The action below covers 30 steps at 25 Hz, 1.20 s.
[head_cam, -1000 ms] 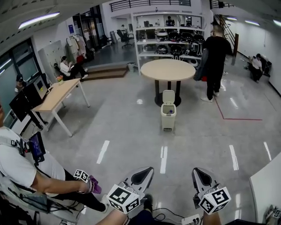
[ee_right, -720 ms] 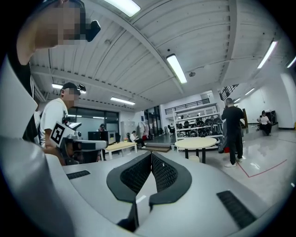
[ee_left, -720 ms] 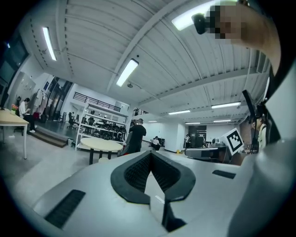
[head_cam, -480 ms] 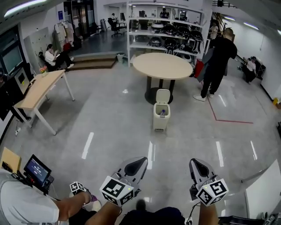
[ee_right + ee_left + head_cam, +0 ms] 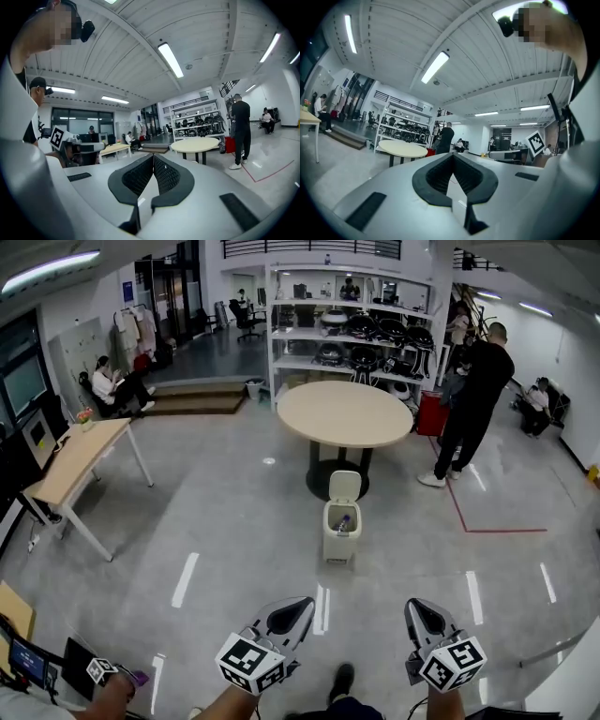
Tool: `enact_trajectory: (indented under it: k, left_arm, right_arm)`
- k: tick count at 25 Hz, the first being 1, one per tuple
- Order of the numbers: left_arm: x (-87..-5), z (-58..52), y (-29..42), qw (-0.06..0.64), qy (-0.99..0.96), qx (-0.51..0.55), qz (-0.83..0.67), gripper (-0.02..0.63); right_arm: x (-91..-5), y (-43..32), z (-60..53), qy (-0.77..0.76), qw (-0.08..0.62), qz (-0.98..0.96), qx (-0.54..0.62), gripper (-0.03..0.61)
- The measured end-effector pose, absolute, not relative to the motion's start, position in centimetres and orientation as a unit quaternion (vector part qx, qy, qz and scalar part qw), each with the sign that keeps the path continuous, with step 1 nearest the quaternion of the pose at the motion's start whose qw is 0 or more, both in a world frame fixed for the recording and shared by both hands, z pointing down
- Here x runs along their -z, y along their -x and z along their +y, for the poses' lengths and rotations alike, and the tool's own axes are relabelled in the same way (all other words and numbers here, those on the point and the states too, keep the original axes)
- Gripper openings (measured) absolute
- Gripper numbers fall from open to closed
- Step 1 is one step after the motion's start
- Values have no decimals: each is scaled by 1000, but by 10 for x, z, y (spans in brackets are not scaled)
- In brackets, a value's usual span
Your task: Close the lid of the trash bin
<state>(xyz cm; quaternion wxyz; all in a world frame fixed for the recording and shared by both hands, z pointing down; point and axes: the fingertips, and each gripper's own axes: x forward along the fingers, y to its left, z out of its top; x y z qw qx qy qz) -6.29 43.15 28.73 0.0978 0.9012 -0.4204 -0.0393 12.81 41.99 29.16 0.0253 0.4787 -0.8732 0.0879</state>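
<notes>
The cream, box-shaped plastic trash bin [image 5: 340,532] stands on the floor just in front of the black pedestal of the round beige desk [image 5: 345,413], its rounded lid [image 5: 345,486] hinged up and leaning back toward that desk, with a small purple thing [image 5: 343,518] showing inside; the grey left tool [image 5: 292,607] and the grey right tool [image 5: 422,610] hang well apart from the desk, on its near side, and each has its ribbed black pads pressed together on nothing; the lid is therefore yet to be touched. The bin looks light and smooth-walled, and the grey floor [image 5: 234,512] is glossy enough to mirror the ceiling lights, so a push that lands on the body and not the lid would likely slide or tip it against the pedestal; the lid's slick, curved face gives a hard tapered tool tip little to bite on, so a glancing stroke could skid off; since the lid tilts away, it probably has to be hooked from behind and drawn forward, and letting go early would let it slam down; a person in black [image 5: 478,399] stands beside the desk and could step into the approach.
</notes>
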Motion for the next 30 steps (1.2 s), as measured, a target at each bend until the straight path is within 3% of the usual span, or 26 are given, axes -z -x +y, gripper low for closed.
enact_trajectory:
  k: [9, 16, 25, 30]
  left_arm:
    - [-266, 286, 23, 72, -892, 39, -445, -9]
    - [-284, 187, 6, 95, -894, 15, -438, -9]
    - [-296, 43, 47, 119, -896, 61, -423, -9]
    - [-291, -16, 59, 99, -913, 59, -392, -9]
  right_arm:
    - [-281, -152, 279, -434, 10, -899, -61, 8]
    - [-287, -161, 176, -420, 3, -904, -81, 8]
    - [-289, -123, 41, -453, 11, -889, -72, 8]
    - [-286, -98, -20, -460, 29, -886, -56, 8]
